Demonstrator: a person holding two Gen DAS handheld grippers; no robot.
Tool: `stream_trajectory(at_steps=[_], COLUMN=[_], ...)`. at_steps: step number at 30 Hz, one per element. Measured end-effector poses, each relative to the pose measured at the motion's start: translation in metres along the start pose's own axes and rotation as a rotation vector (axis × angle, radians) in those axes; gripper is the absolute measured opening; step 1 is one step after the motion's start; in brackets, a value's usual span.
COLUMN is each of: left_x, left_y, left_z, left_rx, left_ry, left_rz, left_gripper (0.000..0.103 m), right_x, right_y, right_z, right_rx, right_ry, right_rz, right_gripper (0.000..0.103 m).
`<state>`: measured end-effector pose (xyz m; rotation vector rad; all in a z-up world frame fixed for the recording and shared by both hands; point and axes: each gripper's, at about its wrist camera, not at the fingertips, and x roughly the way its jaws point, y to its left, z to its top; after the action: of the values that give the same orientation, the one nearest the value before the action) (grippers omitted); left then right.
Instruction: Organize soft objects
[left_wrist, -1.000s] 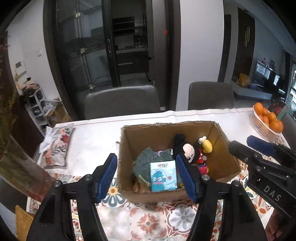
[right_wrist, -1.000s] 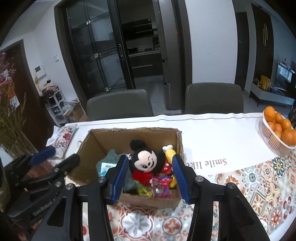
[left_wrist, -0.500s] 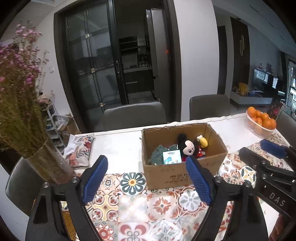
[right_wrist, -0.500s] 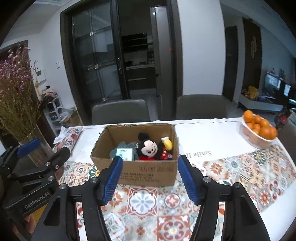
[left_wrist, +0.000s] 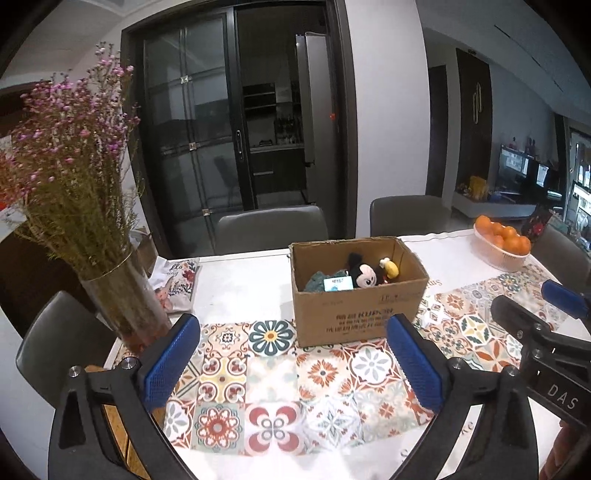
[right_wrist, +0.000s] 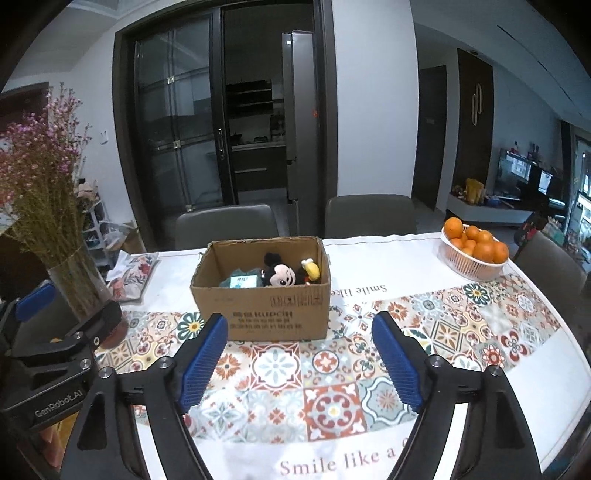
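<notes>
White tablecloth-covered dining table (right_wrist: 424, 273) with a patterned floral tile runner is filling both views, grey chairs sitting behind it. Open brown cardboard box (right_wrist: 280, 314) (left_wrist: 354, 317) is standing upright on the table near the middle, straddling the runner's far edge. Glass vase of dried pink flowers (left_wrist: 122, 295) (right_wrist: 79, 288) is standing at the table's left end, white plastic basket of oranges (right_wrist: 474, 260) (left_wrist: 502, 247) at the right end, well apart from the box. Floral fabric pouch (left_wrist: 177, 286) is lying just beside the vase. Inside the box, black mouse plush toy (right_wrist: 279, 275) (left_wrist: 364, 275) is sitting with a yellow-and-white small plush (right_wrist: 310, 269) touching its right side, teal cloth (left_wrist: 317, 280) and light blue packet (right_wrist: 242, 281) to its left. Left gripper (left_wrist: 291, 360) is hovering over the runner, blue-padded jaws spread wide, holding nothing. Right gripper (right_wrist: 299, 356) is hovering likewise, jaws wide, holding nothing, both short of the box.
</notes>
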<state>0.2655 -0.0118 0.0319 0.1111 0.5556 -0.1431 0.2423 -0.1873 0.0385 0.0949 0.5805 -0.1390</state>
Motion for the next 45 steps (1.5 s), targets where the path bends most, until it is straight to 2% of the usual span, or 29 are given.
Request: stream_trajectory(at_steps=[12,29,37,45], left_x=[-0.078,-0.171,-0.199,-0.21], left_y=[-0.023,-0.052,-0.059,-0.068], left_z=[-0.034,-0.081,-0.096,-0.103], left_rx=[-0.029,-0.049,-0.055,-0.047], left_ry=[-0.038,-0.062,-0.078,-0.073], left_rz=[0.062,0.063,0.061,0.042], left_gripper=[0.103,0.103,0.103,0.103], right_x=[-0.063,-0.145,-0.175,-0.186], right_y=[-0.027,-0.058,-0.064,-0.074], right_z=[-0.032,-0.079,-0.094,-0.103], right_rx=[-0.017,-0.05,-0.07,-0.059], right_ry=[-0.01,-0.034,-0.07,-0.069], right_rz=[0.057,0.093,0.094,0.096], right_gripper=[0.085,0.086,0.087,0.088])
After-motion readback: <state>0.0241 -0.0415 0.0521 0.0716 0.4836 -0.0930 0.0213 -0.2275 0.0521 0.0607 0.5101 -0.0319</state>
